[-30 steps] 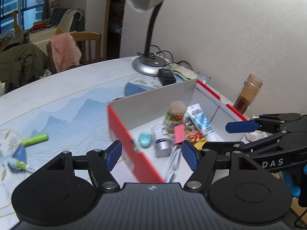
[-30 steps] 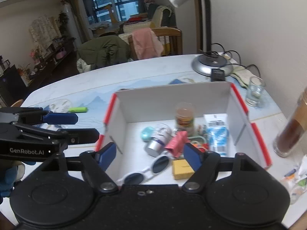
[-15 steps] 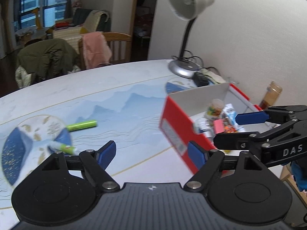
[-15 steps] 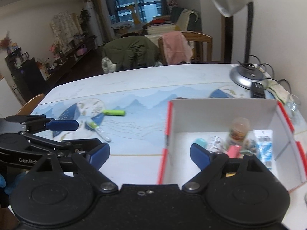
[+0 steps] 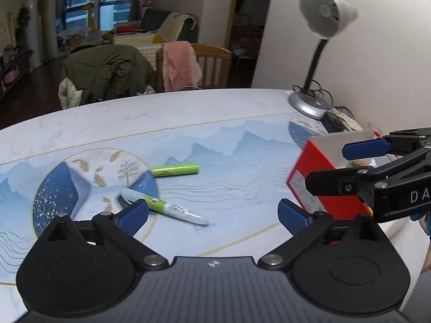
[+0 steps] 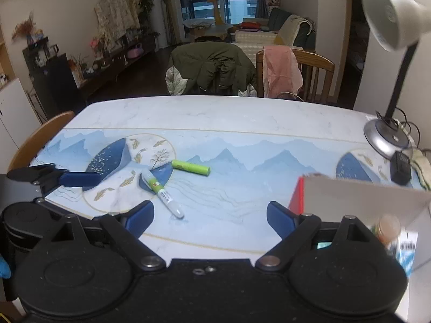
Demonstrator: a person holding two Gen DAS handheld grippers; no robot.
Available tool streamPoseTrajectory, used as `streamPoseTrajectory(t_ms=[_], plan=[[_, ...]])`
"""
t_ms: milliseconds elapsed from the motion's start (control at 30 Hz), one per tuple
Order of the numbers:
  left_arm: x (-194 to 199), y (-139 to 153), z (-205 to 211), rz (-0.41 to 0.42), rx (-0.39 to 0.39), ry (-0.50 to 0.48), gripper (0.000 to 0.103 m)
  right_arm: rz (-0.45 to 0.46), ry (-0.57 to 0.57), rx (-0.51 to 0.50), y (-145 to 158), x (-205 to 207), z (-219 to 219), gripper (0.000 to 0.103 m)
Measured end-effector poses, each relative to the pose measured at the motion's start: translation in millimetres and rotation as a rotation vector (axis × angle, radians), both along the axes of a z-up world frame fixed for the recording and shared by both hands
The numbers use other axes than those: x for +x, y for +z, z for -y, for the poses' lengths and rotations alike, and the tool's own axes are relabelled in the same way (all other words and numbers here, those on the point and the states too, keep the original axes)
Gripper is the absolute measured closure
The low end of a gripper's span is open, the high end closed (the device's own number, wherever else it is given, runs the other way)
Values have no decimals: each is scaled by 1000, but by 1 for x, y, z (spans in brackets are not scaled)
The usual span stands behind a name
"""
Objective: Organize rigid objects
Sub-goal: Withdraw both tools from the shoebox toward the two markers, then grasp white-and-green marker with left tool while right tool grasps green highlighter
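A green tube (image 5: 175, 169) (image 6: 191, 167) and a white-and-green pen (image 5: 164, 206) (image 6: 162, 192) lie on the blue patterned table. A red-and-white open box (image 5: 320, 177) (image 6: 358, 196) stands to the right and holds several small items. My left gripper (image 5: 212, 215) is open and empty, just in front of the pen. My right gripper (image 6: 210, 215) is open and empty, between the pen and the box. The right gripper's fingers (image 5: 363, 148) show at the right of the left wrist view. The left gripper's fingers (image 6: 78, 179) show at the left of the right wrist view.
A white desk lamp (image 5: 317, 53) (image 6: 390, 86), a black adapter (image 6: 401, 168) and cables stand at the far right by the wall. Wooden chairs with a pink cloth (image 6: 280, 72) and a green jacket (image 6: 212, 70) line the far table edge.
Both grippers have swung left, away from the box's inside and toward the pen and tube. The box has slid to the right edge of both views. Both stay open.
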State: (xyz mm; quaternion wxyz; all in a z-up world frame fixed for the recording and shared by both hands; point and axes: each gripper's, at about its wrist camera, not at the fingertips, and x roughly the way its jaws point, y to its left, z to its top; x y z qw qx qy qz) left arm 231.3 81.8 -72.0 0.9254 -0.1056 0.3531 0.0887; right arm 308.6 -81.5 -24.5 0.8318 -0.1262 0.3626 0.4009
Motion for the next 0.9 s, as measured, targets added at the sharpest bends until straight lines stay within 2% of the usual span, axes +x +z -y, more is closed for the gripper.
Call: streamPoseTrajectory(t_ms=[133, 433, 533, 667, 900], plan=[[8, -11, -12, -23, 21, 59, 0, -5, 34, -12, -3, 12, -20, 12], [38, -47, -33, -110, 0, 206, 0, -32, 123, -90, -27, 52, -70, 12], [50, -58, -41, -138, -29, 248, 0, -38, 145, -121, -39, 68, -87, 12], [65, -72, -46, -168, -74, 265, 0, -40, 188, -159, -57, 83, -107, 13], [78, -92, -46, -219, -48, 317, 0, -11, 286, -231, -83, 99, -140, 18]])
